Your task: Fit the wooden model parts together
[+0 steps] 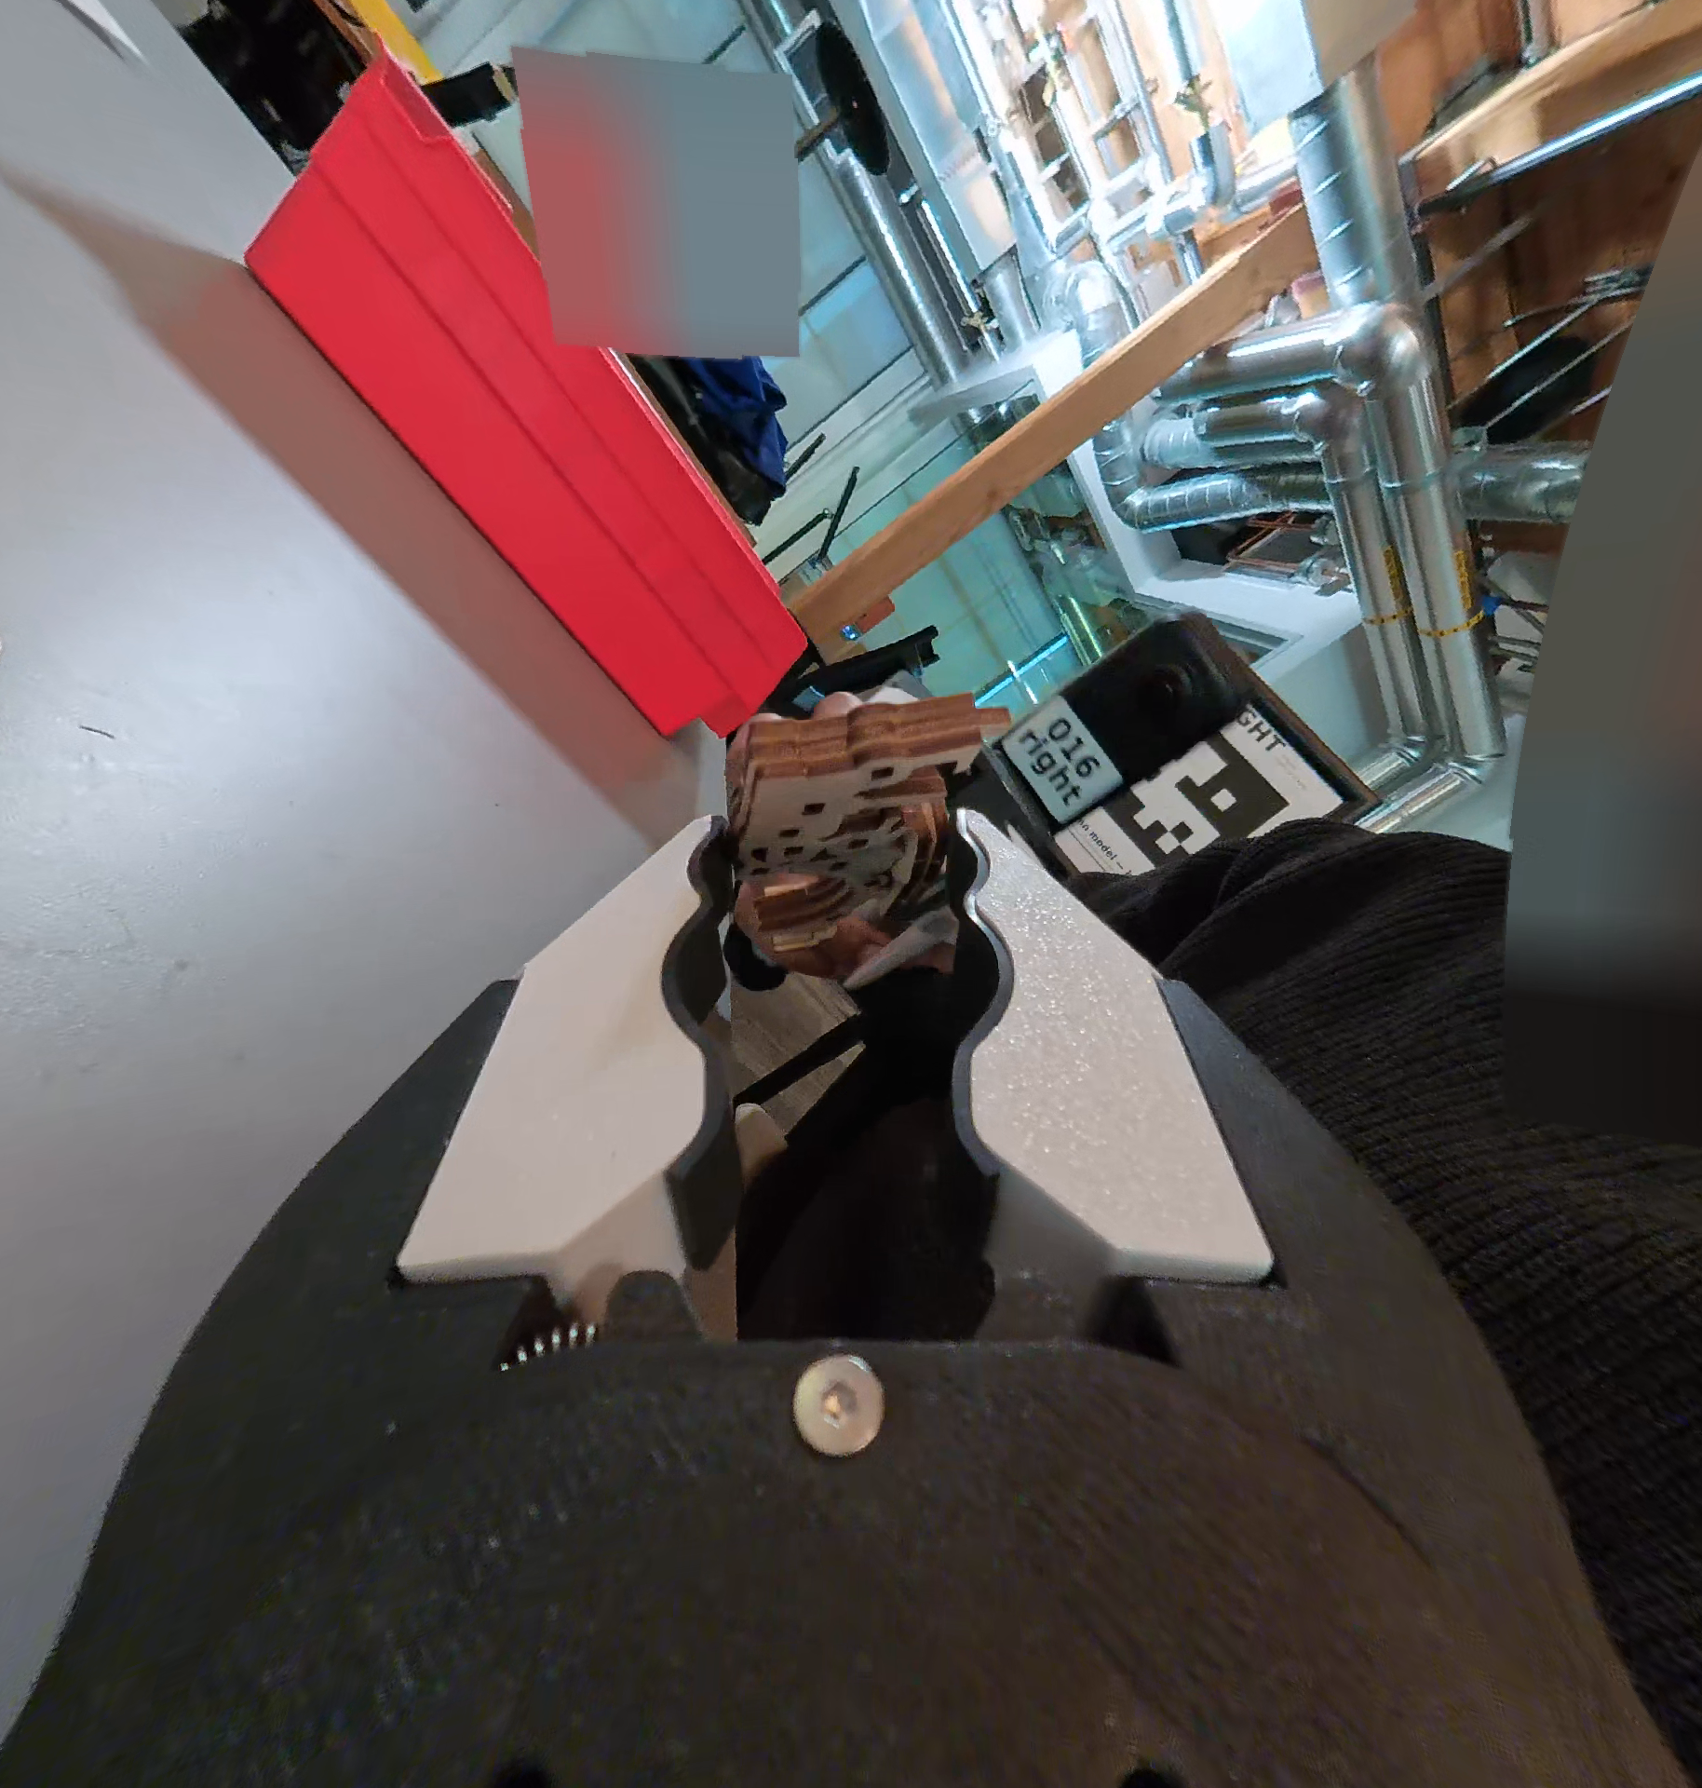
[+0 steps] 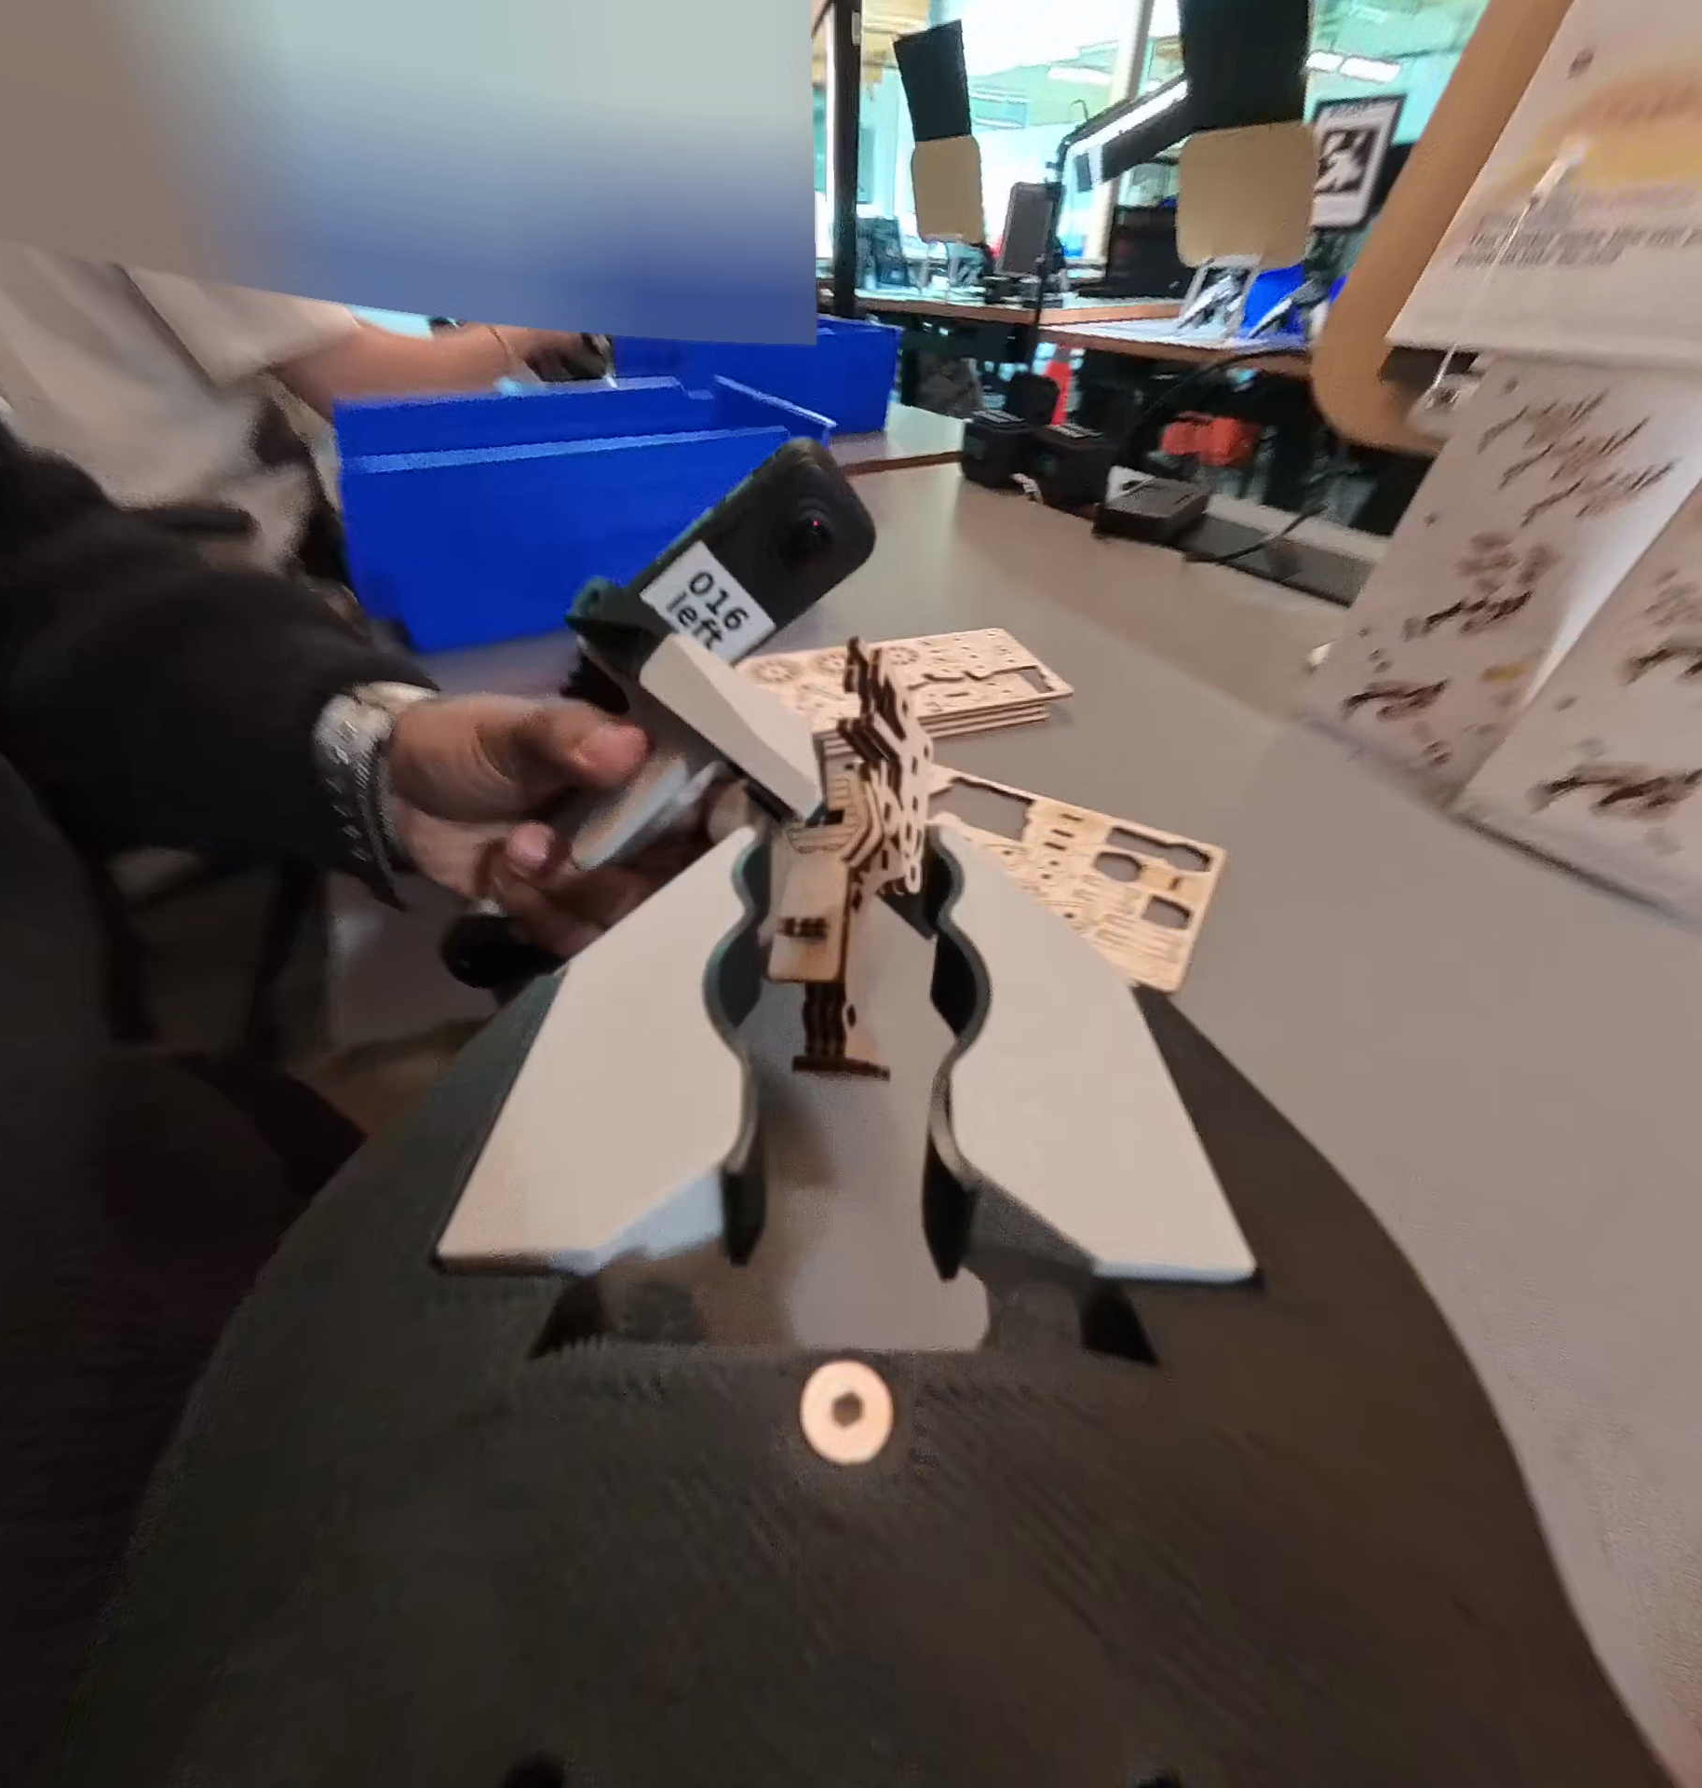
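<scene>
Wooden model point(image 2: 862, 822): pale ply, dark burnt edges. Fingers point(image 2: 1041, 1064): light grey, black wavy pads. Desk point(image 2: 1408, 1064): plain grey. Bins: red point(image 1: 499, 426), blue point(image 2: 538, 522). Part sheets point(image 2: 1108, 871): pale, cut-out pattern. Sleeve point(image 1: 1466, 1113): black ribbed knit.

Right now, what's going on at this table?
A person is holding a pair of tongs in each hand, both closed on one half-built wooden model held above the grey table. The left tongs and right tongs grip it from opposite sides. Punched-out wooden part sheets lie flat behind it.
</scene>
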Tool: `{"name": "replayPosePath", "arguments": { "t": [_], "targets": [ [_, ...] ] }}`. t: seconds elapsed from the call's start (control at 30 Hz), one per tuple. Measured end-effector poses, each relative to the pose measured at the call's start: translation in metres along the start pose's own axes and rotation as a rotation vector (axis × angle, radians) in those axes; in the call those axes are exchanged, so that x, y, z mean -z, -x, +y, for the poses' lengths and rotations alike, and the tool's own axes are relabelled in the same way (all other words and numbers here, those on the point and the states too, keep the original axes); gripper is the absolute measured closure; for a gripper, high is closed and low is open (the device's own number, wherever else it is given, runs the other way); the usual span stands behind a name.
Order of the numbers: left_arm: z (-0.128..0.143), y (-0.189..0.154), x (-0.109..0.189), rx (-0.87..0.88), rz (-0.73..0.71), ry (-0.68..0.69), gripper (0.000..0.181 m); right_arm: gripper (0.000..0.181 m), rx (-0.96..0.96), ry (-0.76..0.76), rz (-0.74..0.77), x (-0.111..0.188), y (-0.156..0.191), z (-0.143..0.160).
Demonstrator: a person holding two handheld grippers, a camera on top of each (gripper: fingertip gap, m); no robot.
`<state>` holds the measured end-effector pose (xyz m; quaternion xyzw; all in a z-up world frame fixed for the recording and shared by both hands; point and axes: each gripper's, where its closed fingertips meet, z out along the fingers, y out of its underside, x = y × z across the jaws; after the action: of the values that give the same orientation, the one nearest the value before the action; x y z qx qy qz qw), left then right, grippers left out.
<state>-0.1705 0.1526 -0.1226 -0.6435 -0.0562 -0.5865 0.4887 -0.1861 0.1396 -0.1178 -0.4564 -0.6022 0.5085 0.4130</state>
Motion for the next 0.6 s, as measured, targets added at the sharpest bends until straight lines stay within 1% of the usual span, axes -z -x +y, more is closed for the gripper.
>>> {"name": "replayPosePath", "arguments": {
  "t": [0.1, 0.2, 0.23, 0.33, 0.37, 0.43, 0.5, 0.6],
  "targets": [
    [-0.001, 0.0, 0.001, -0.015, -0.002, 0.003, 0.139, 0.142, -0.197, -0.058, -0.09, 0.006, -0.004, -0.008],
    [-0.002, -0.003, 0.002, -0.028, 0.014, 0.007, 0.139, 0.14, -0.377, -0.107, -0.164, 0.014, -0.015, -0.013],
    [-0.002, -0.006, 0.002, -0.03, 0.028, 0.011, 0.138, 0.137, -0.441, -0.113, -0.203, 0.016, -0.016, -0.013],
    [0.001, -0.016, -0.001, -0.055, 0.078, 0.033, 0.139, 0.122, -0.634, -0.112, -0.353, 0.017, -0.006, -0.016],
    [0.003, -0.02, -0.002, -0.072, 0.091, 0.04, 0.139, 0.122, -0.676, -0.104, -0.397, 0.017, 0.0, -0.016],
    [0.005, -0.025, -0.004, -0.122, 0.097, 0.055, 0.139, 0.123, -0.709, -0.084, -0.441, 0.015, 0.008, -0.015],
    [0.008, -0.028, -0.005, -0.175, 0.087, 0.071, 0.139, 0.128, -0.713, -0.092, -0.442, 0.015, 0.009, -0.016],
    [0.012, -0.03, -0.006, -0.2, 0.084, 0.093, 0.139, 0.135, -0.744, -0.092, -0.461, 0.016, 0.009, -0.016]
  ]
}}
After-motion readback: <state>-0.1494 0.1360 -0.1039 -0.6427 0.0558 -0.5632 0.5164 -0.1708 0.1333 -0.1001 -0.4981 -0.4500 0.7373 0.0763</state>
